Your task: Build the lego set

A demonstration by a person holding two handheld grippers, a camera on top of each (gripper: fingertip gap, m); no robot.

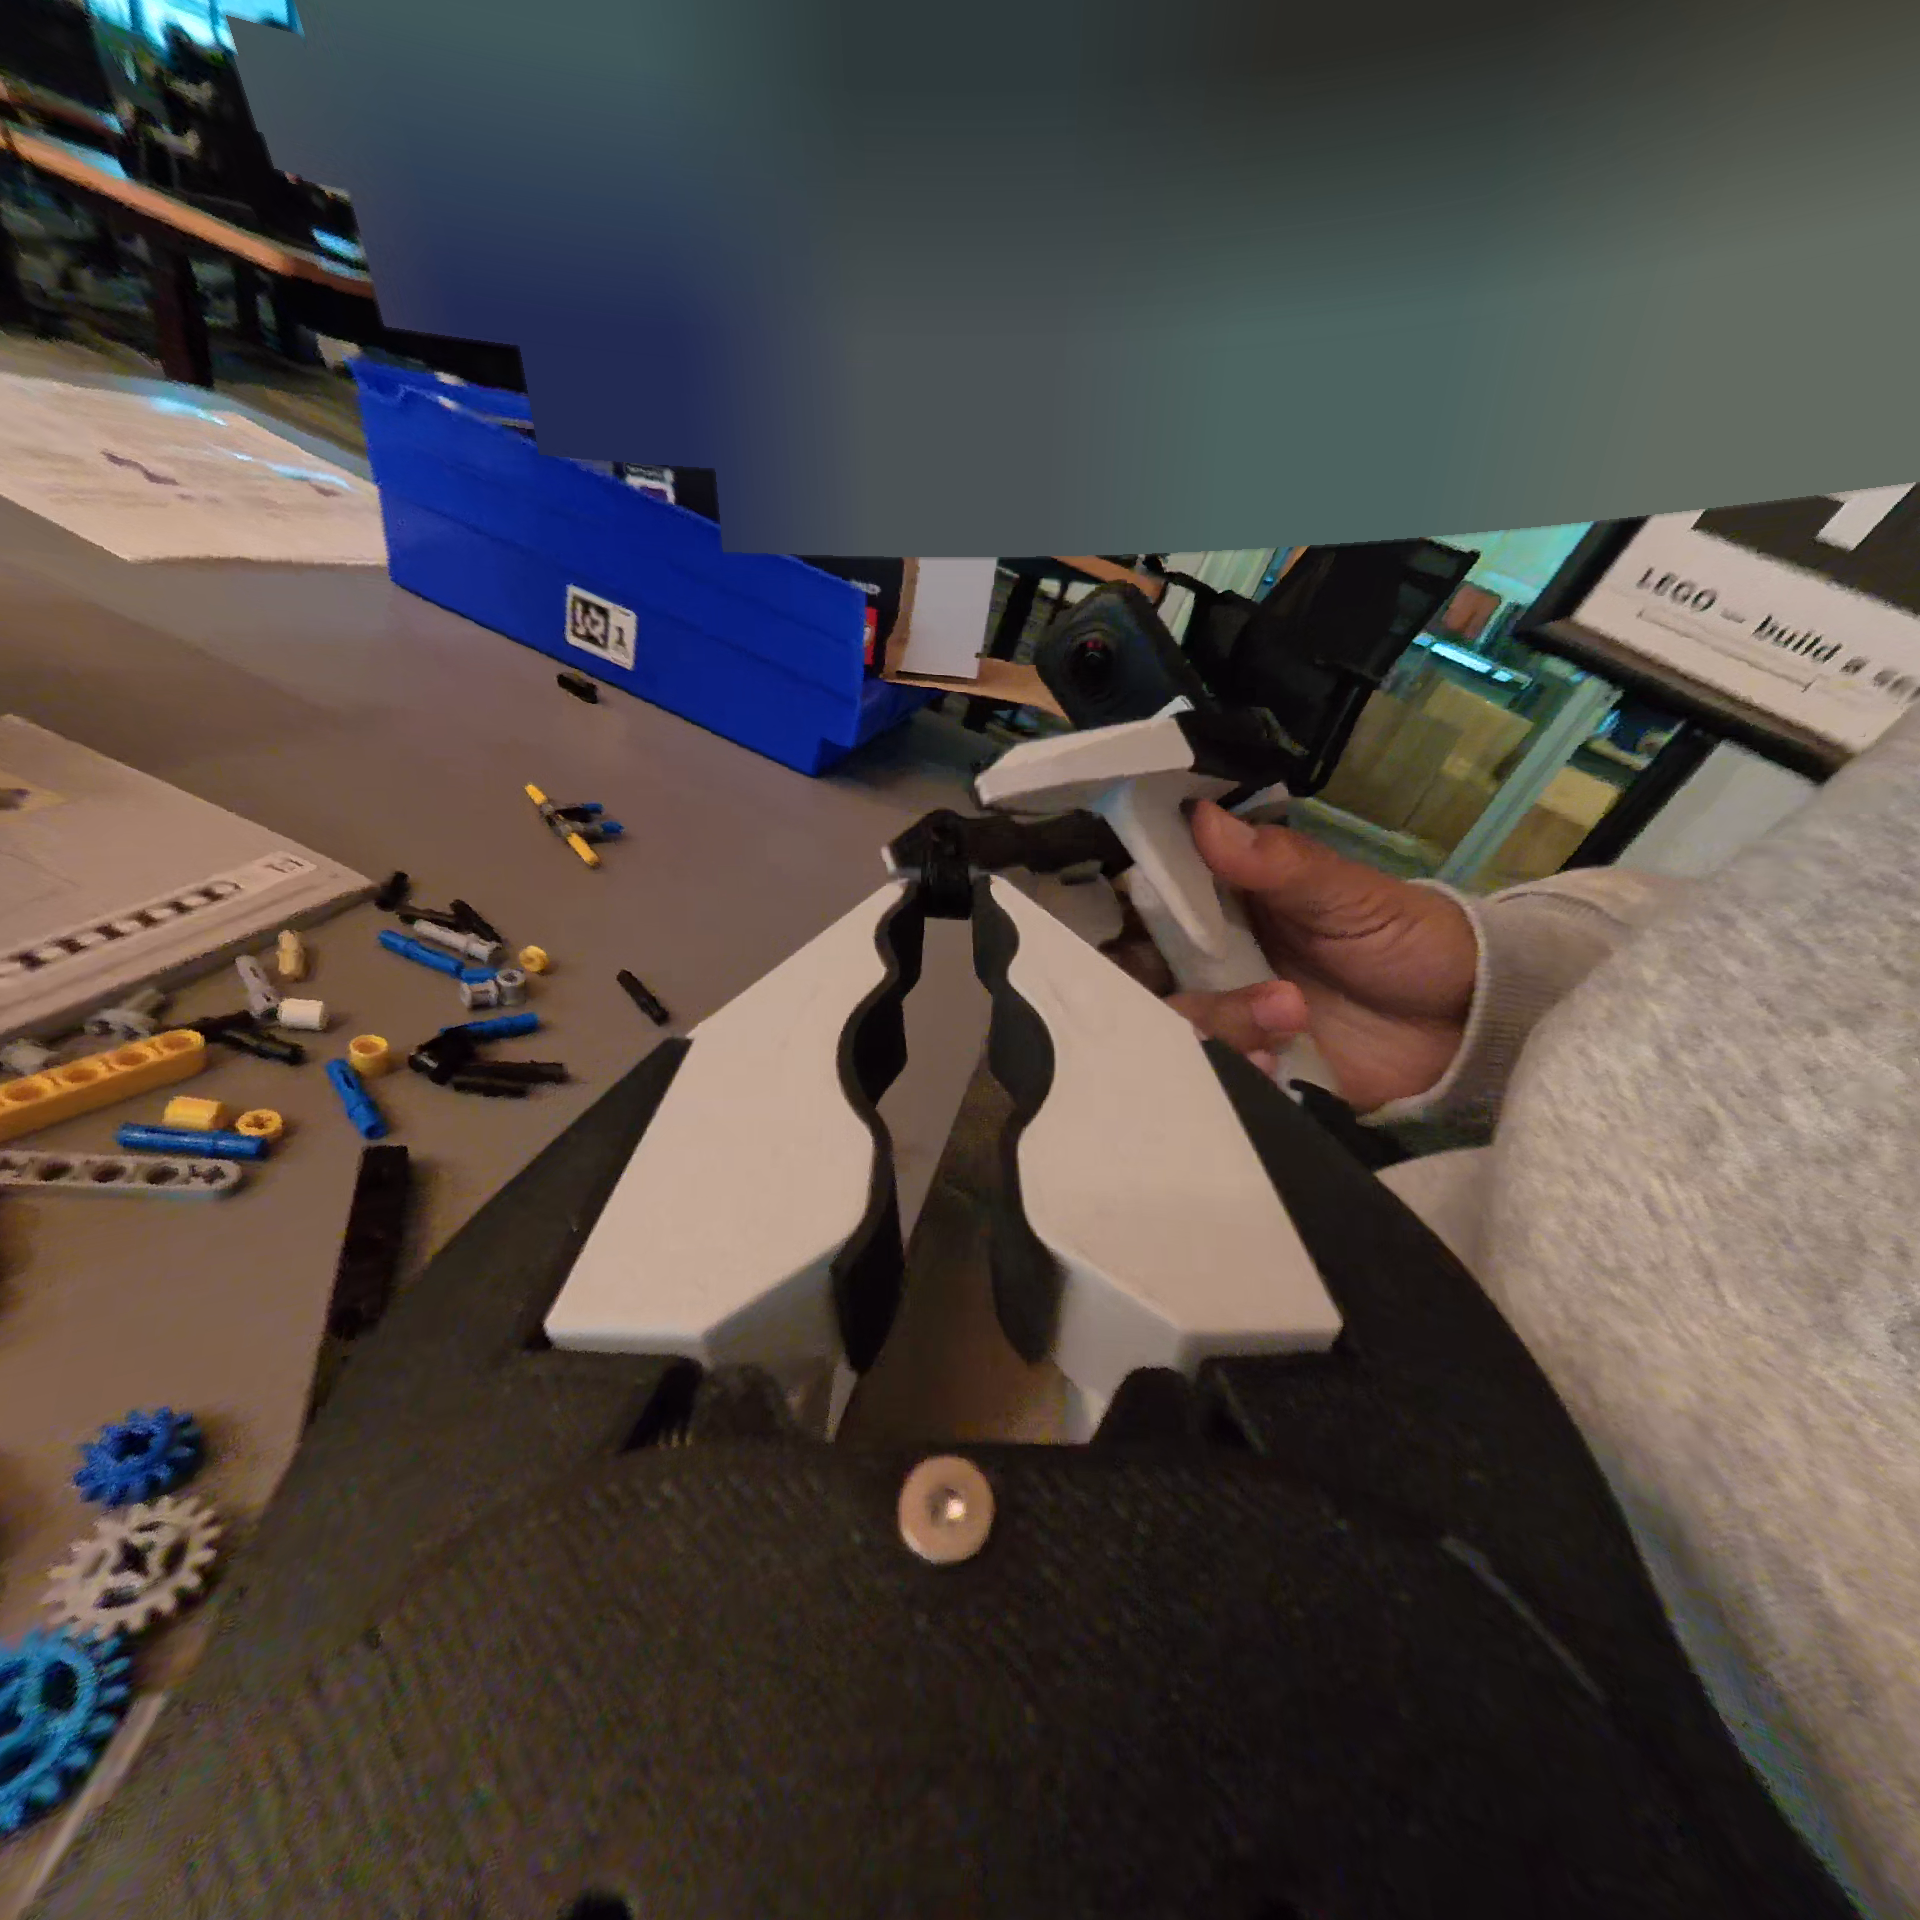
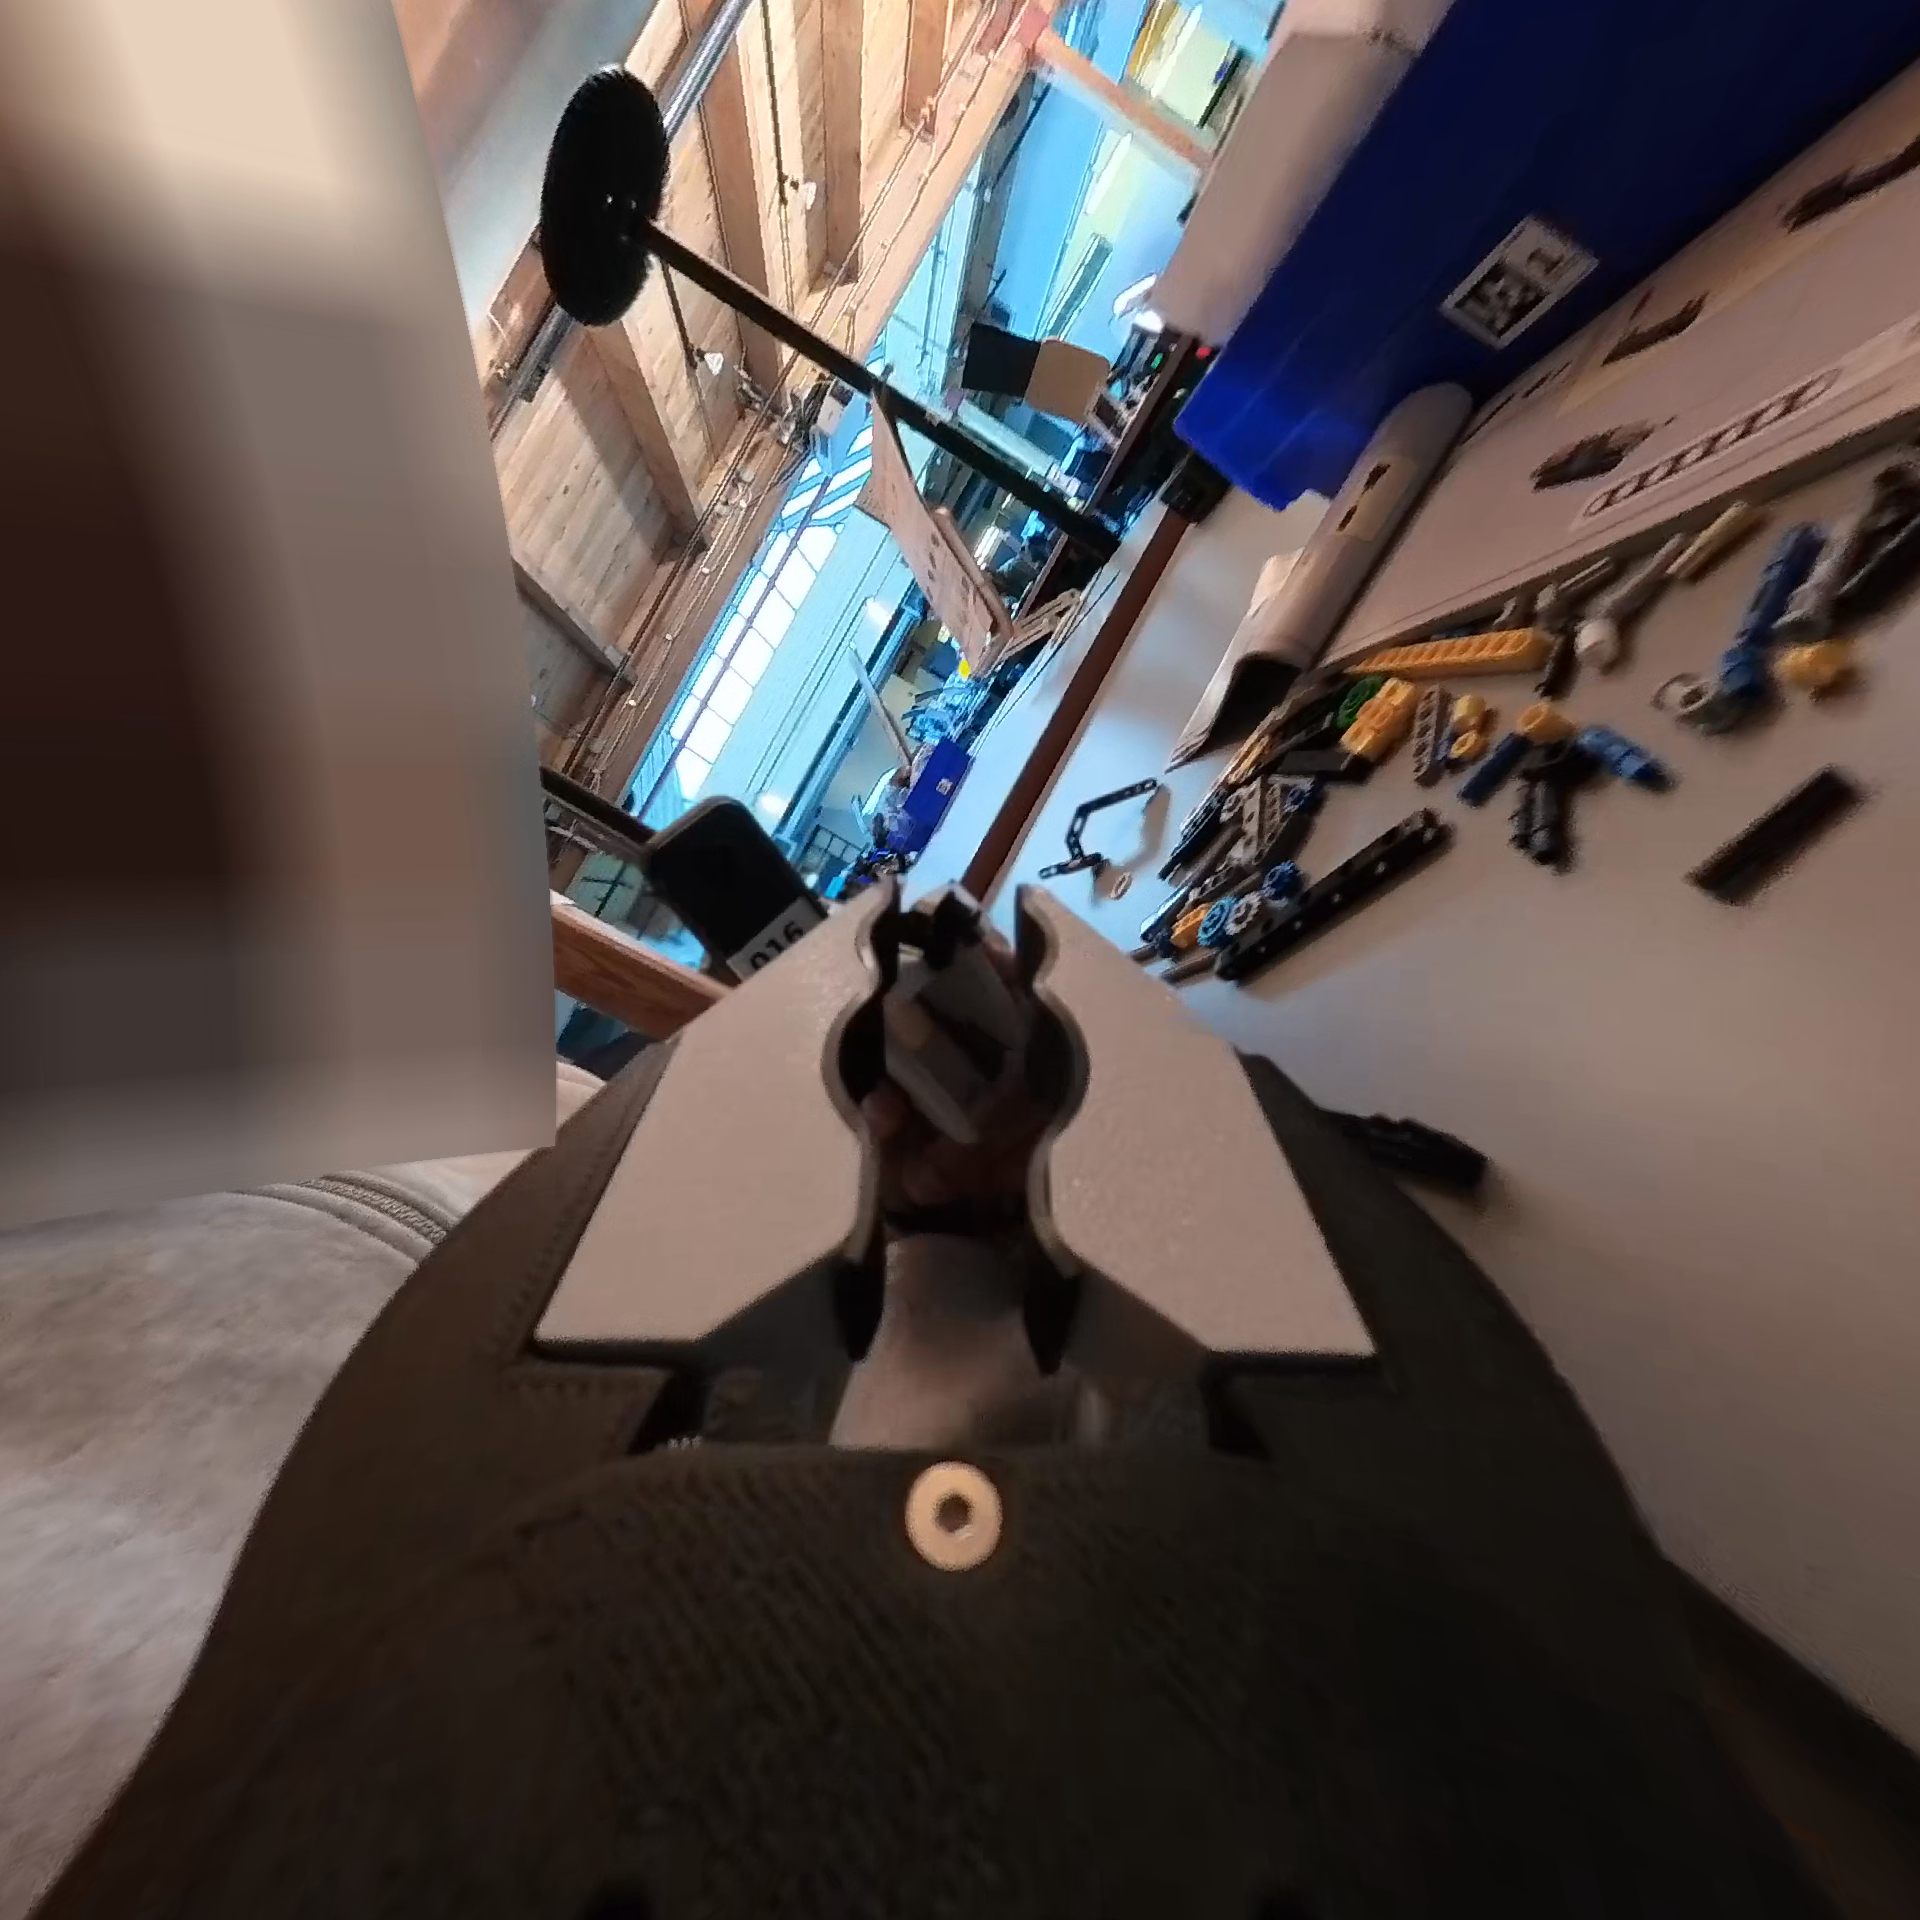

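My left gripper point(image 1: 943, 883) is shut at its tips on a small black lego piece point(image 1: 940, 857) and holds it in the air above the grey table point(image 1: 727, 862). My right gripper point(image 2: 956, 914) meets it tip to tip. Its jaws stand a little apart, with the black piece point(image 2: 938, 923) and the left gripper's fingers point(image 2: 961, 1023) between them. I cannot tell if they press on the piece. In the left wrist view a hand point(image 1: 1340, 977) holds the right gripper by its white handle.
Loose lego parts lie on the table at the left: a yellow beam point(image 1: 99, 1081), a black beam point(image 1: 369, 1236), blue gears point(image 1: 140, 1455) and a grey gear point(image 1: 135, 1564). An instruction booklet point(image 1: 135, 894) and a blue bin point(image 1: 623, 561) stand behind. A grey sleeve point(image 1: 1714, 1143) fills the right.
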